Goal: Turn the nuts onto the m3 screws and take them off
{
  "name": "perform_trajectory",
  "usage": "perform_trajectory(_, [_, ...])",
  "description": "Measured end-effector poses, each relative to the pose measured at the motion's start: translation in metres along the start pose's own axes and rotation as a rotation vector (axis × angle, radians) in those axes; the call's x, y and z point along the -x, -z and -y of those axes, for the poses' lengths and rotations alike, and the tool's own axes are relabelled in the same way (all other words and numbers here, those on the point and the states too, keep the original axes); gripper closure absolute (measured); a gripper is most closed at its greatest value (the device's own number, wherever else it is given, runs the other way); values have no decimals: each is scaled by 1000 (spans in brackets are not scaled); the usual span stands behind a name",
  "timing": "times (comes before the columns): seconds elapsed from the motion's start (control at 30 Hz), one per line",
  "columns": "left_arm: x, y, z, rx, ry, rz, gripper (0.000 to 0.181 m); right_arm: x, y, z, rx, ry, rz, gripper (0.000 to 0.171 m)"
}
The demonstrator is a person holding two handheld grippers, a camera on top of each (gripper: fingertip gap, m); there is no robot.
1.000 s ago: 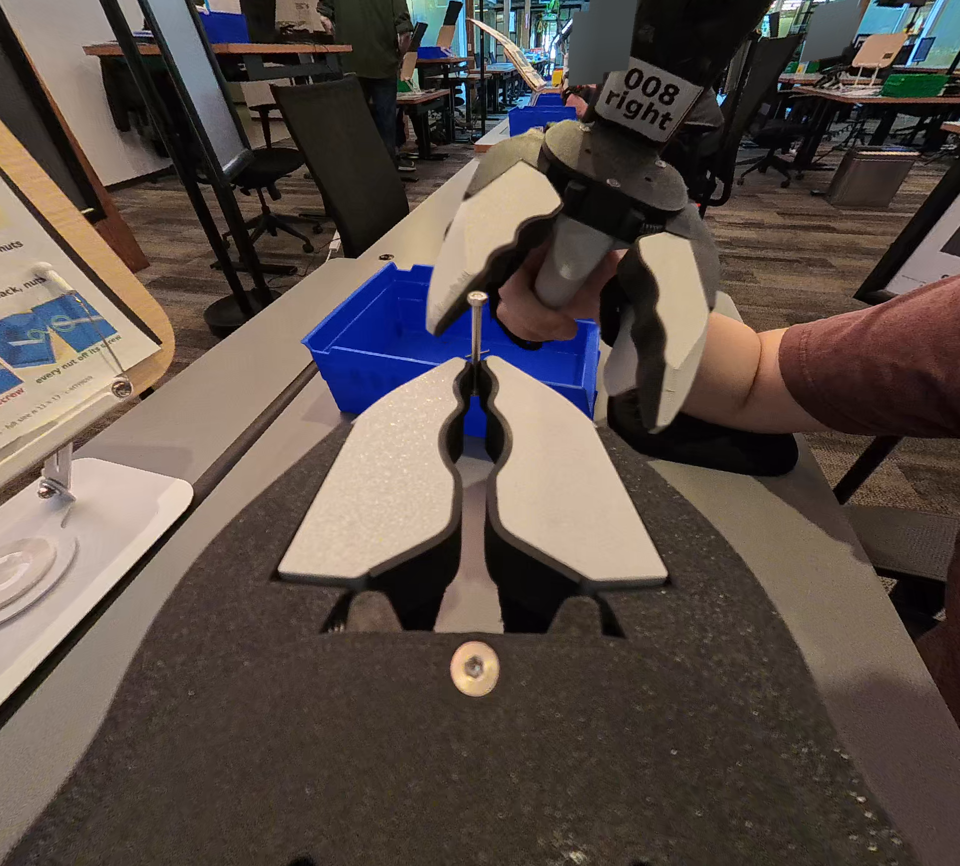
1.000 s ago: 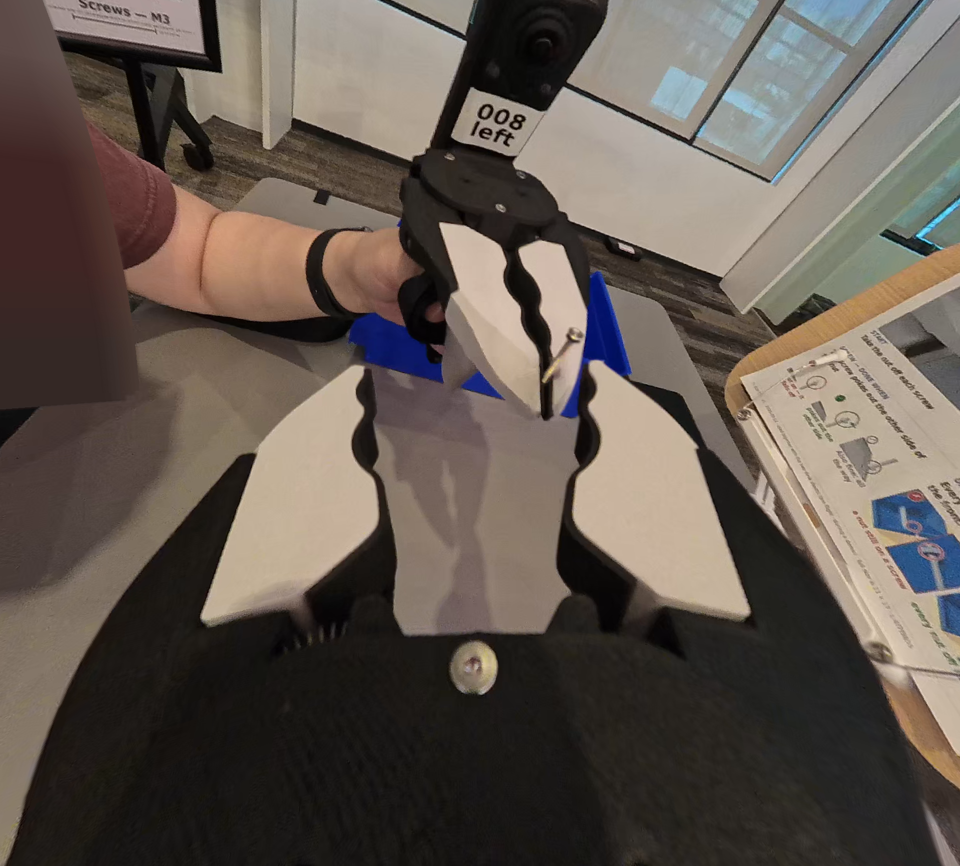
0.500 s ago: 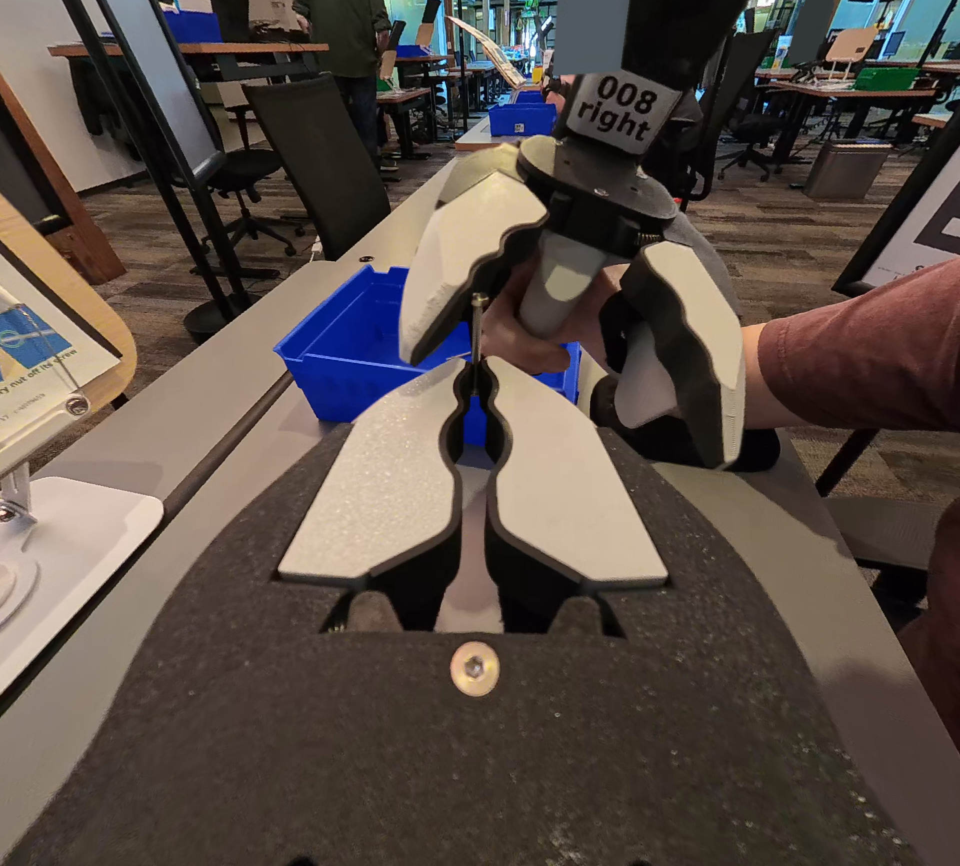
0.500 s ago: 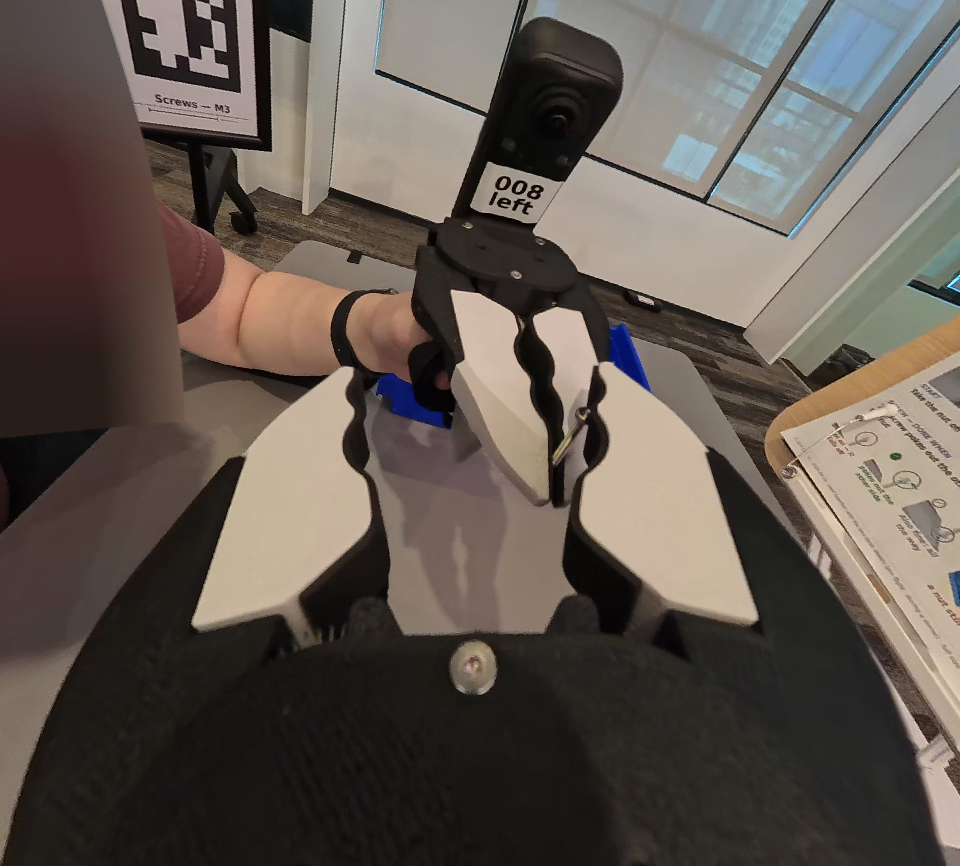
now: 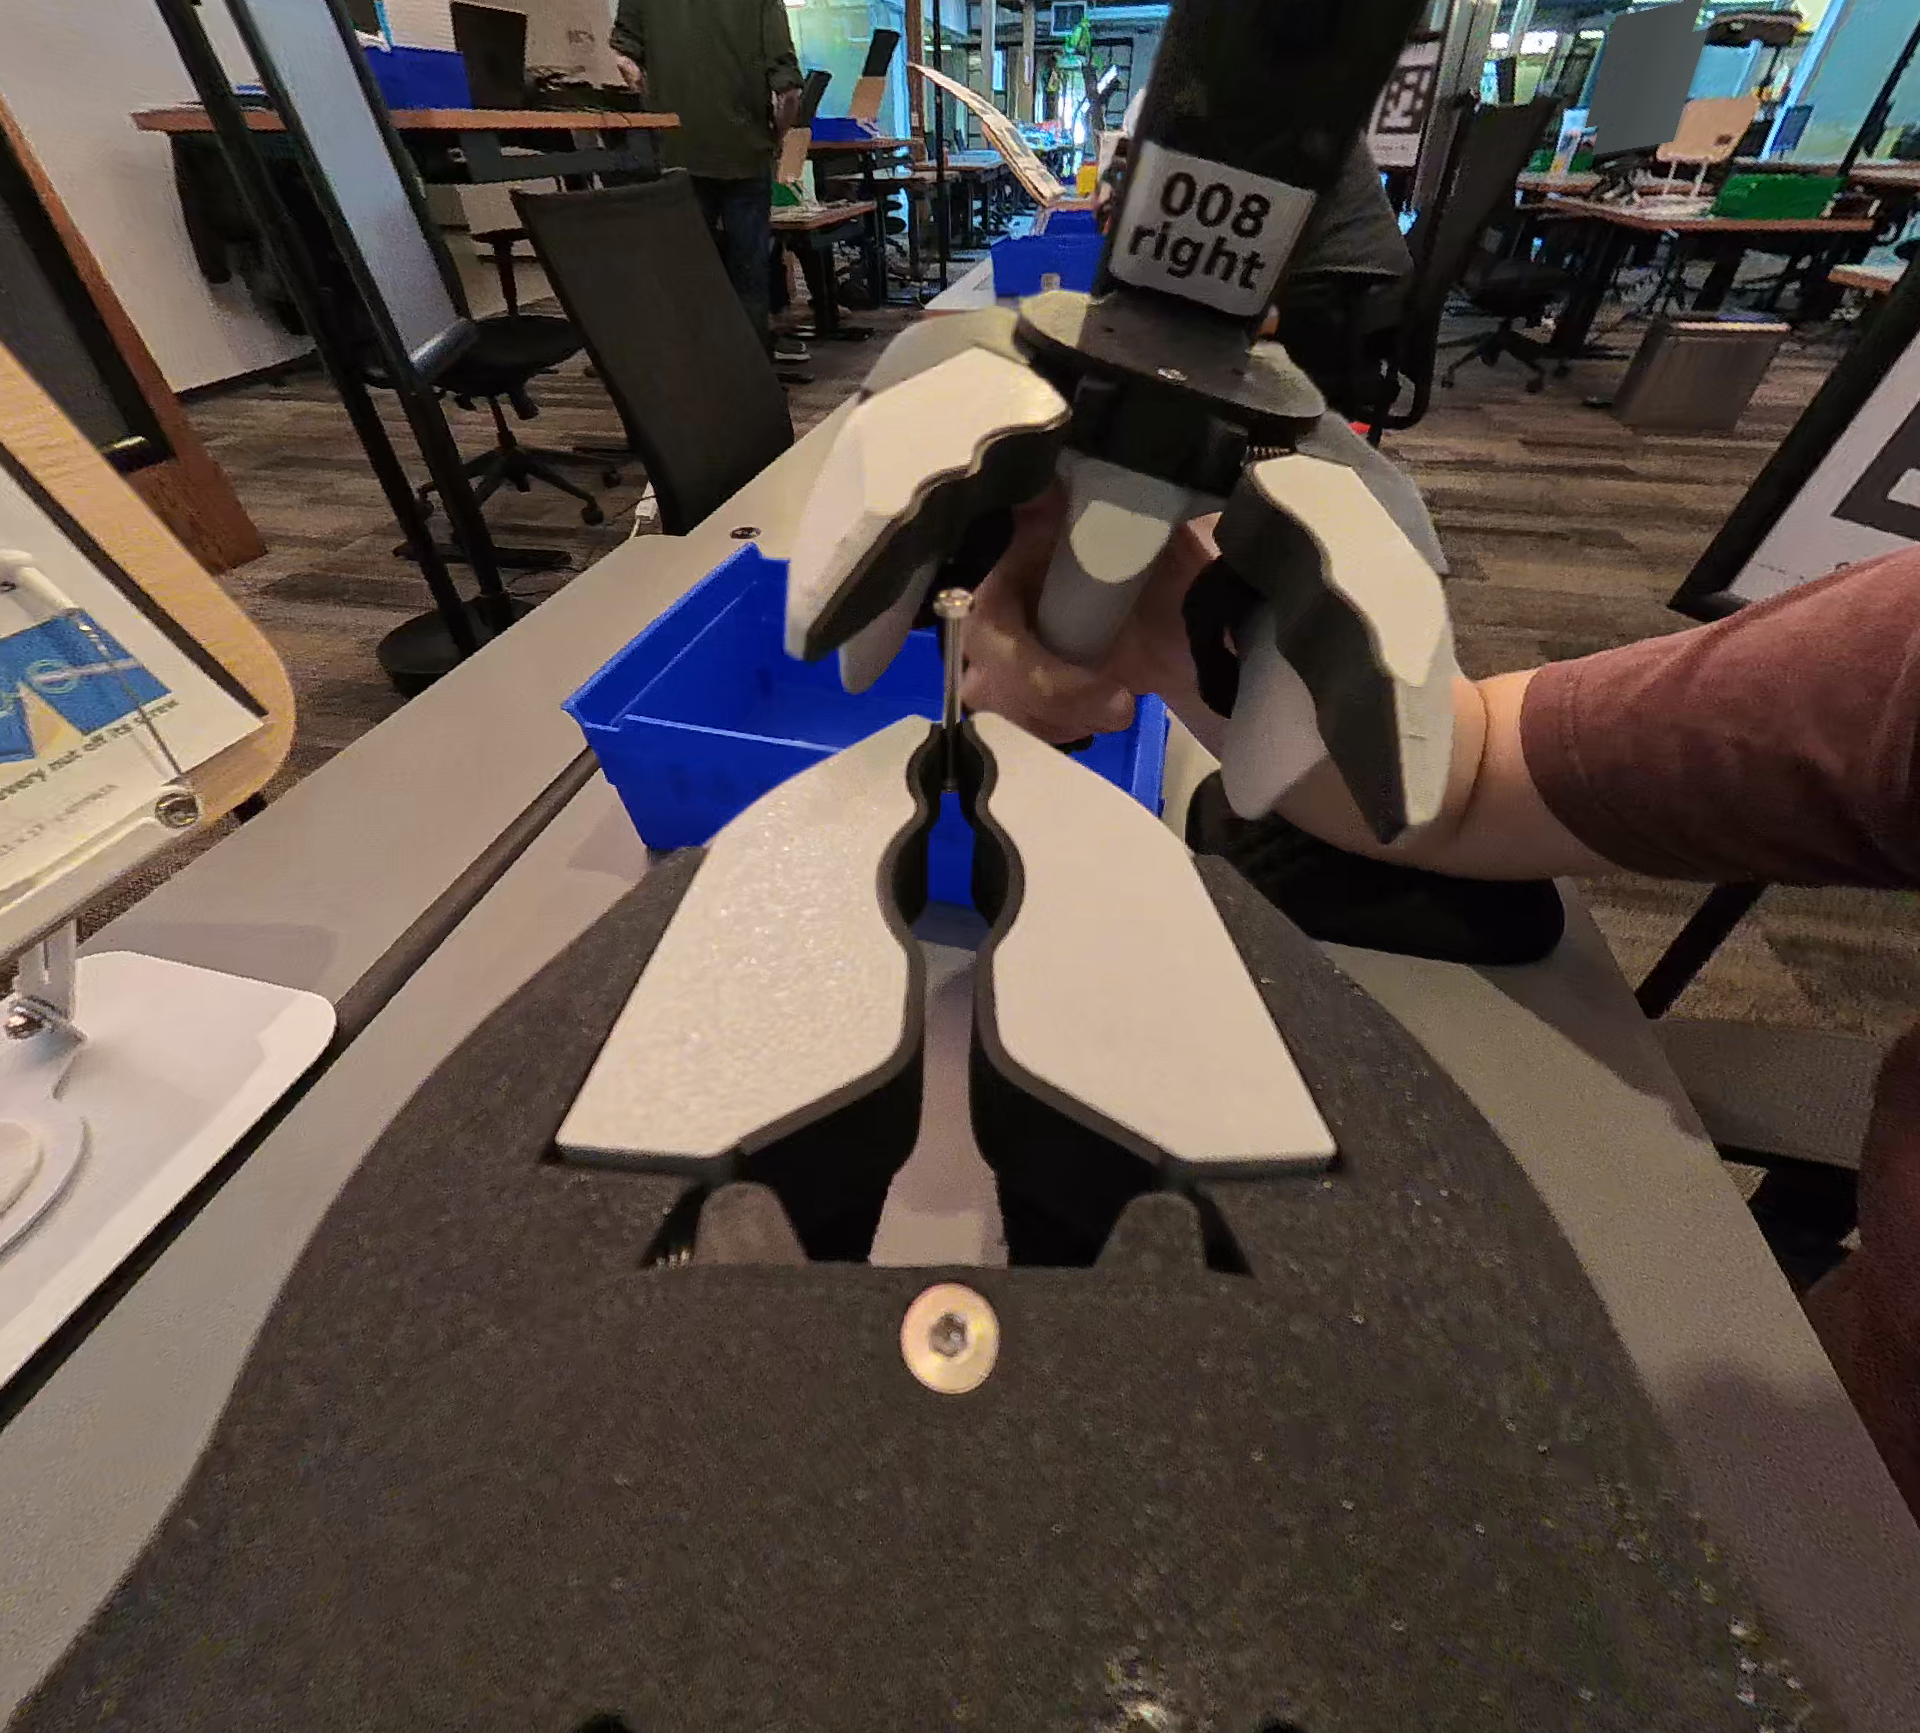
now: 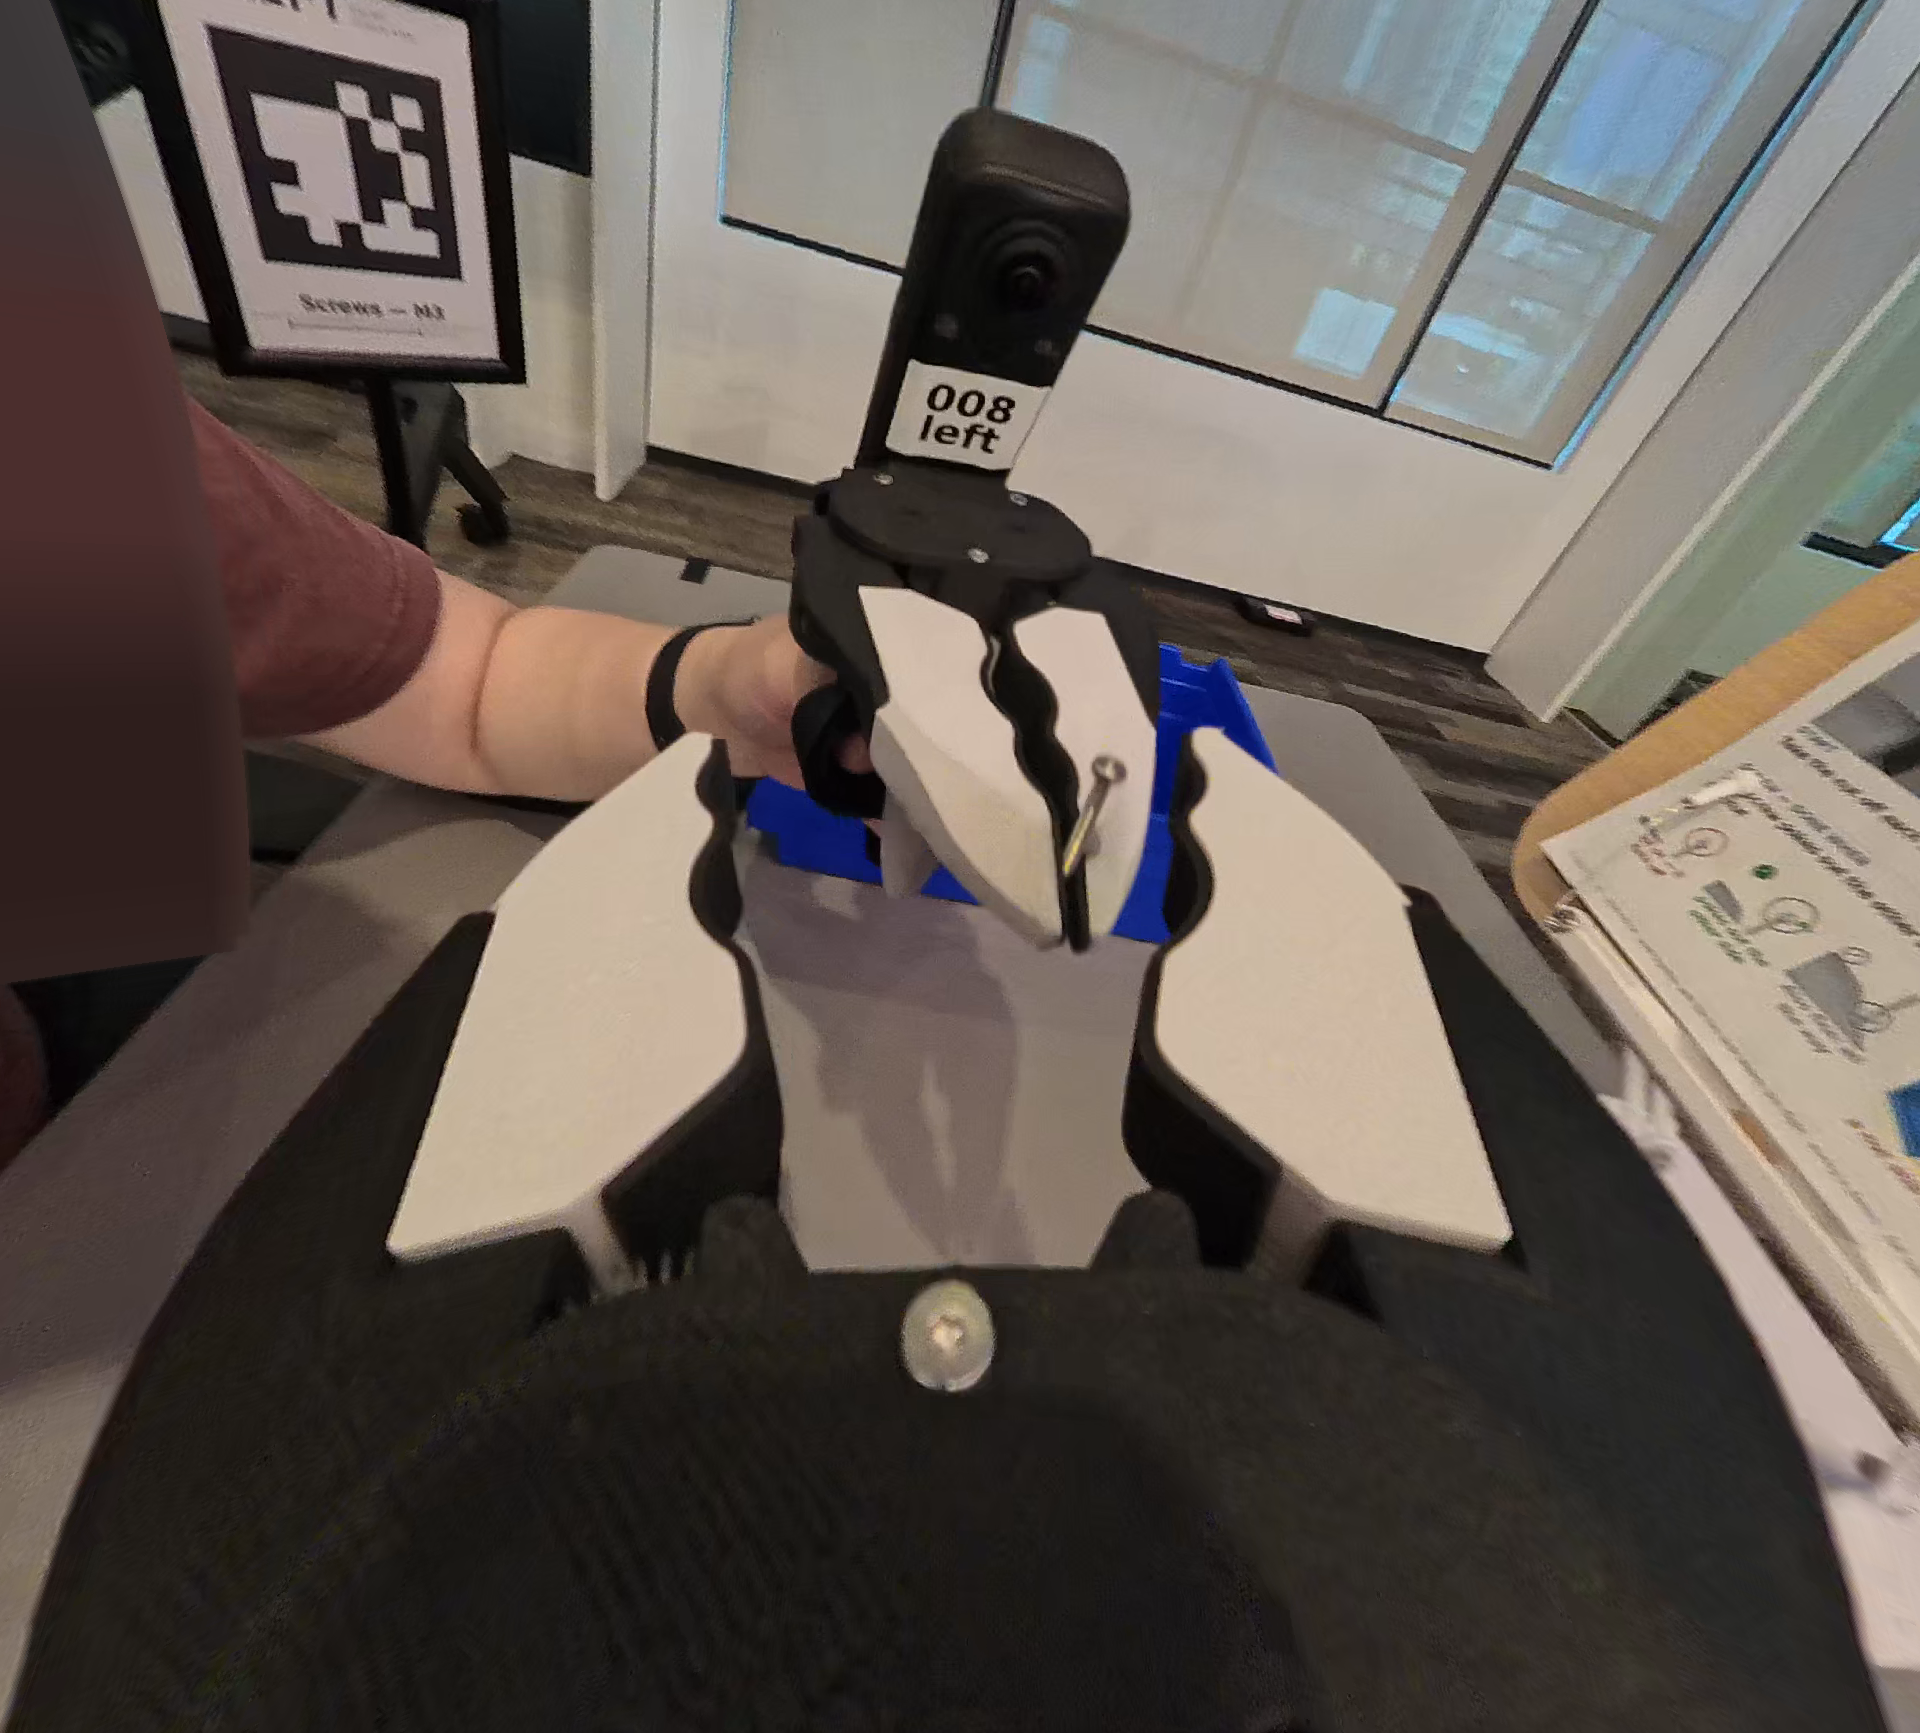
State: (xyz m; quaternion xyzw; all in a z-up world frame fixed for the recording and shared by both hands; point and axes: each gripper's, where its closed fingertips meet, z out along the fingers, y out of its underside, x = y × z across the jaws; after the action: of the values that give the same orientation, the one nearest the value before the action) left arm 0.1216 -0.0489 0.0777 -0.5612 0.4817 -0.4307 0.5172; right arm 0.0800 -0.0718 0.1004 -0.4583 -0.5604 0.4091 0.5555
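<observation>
My left gripper (image 5: 951, 738) is shut on a thin metal screw (image 5: 951, 675), which stands upright out of the fingertips with its head on top. No nut shows on it. My right gripper (image 5: 1081, 717) faces it from behind, open and empty; one of its fingers (image 5: 914, 499) hangs just above the screw head. In the right wrist view my right gripper (image 6: 951, 748) is wide open. The left gripper (image 6: 1065, 930) points down between its fingers, holding the screw (image 6: 1091, 816) tilted, apart from both pads.
A blue bin (image 5: 727, 707) stands on the grey table (image 5: 364, 852) under both grippers; it also shows in the right wrist view (image 6: 1216, 696). An instruction sheet on a stand (image 5: 62, 748) is at the left. A marker sign (image 6: 332, 166) and office chairs (image 5: 644, 333) stand beyond. Both grippers' tips are close together, under 4 cm apart.
The right gripper moved in until a finger sat against the screw head, then drew back a little and rose. Both grippers kept their states and the screw stayed held.
</observation>
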Motion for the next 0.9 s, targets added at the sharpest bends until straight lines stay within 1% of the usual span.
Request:
perform_trajectory(0.17, [0,-1,0,5,-16,17,180,9,-8,-4,20,30,27,89])
perform_trajectory(0.23, [2,1,2,0,-12,21,180,8,-7,-4,28,43,14,86])
perform_trajectory(0.43, [14,10,7,-22,5,71,180,3,4,-2,41,52,6,91])
perform_trajectory(0.53, [9,6,5,-26,30,34,180,0,6,1,30,34,-9,93])
perform_trajectory(0.6, [2,0,1,-9,9,13,180,-2,4,3,8,27,-24,92])
perform_trajectory(0.7, [-5,-5,-2,5,-12,5,180,4,-2,0,16,17,8,92])
perform_trajectory(0.8, [-2,-2,1,-9,-4,13,180,10,-4,-2,29,30,30,92])
perform_trajectory(0.9, [5,3,4,-23,8,30,180,6,-1,-2,40,40,8,89])
